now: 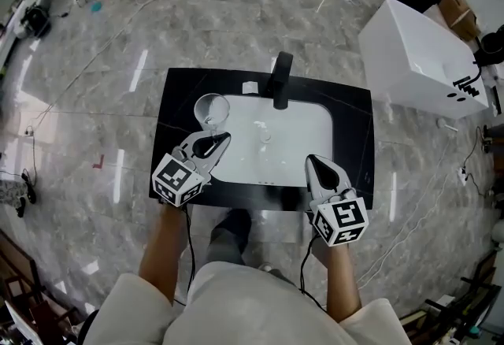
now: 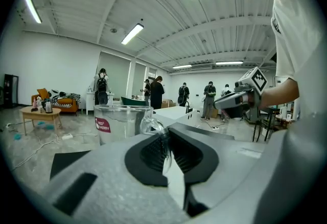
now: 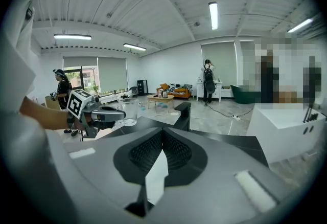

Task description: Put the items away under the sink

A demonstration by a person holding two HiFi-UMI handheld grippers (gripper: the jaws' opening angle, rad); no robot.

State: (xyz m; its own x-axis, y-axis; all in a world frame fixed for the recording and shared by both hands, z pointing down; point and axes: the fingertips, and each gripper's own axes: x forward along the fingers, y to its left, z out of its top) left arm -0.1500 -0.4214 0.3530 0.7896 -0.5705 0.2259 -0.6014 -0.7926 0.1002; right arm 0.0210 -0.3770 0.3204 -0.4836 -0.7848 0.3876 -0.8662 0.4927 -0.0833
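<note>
Right gripper (image 1: 319, 167) (image 3: 162, 138): at the white basin's (image 1: 303, 139) 5 o'clock, jaws pressed together with nothing between them. Left gripper (image 1: 217, 137) (image 2: 164, 138): at 8 o'clock, pinching the clear handle of the glass jug (image 1: 211, 109) (image 2: 122, 123). Jug: colourless, transparent, cylindrical, at the basin's 10 o'clock corner over the black countertop (image 1: 356, 139). Red label (image 2: 102, 125) reads "RED CHERRY". Black faucet (image 1: 280, 80): 12 o'clock.

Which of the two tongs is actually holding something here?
The left tongs: they are shut on the handle of the glass jug on the black counter. The right tongs are shut with nothing between them.
</note>
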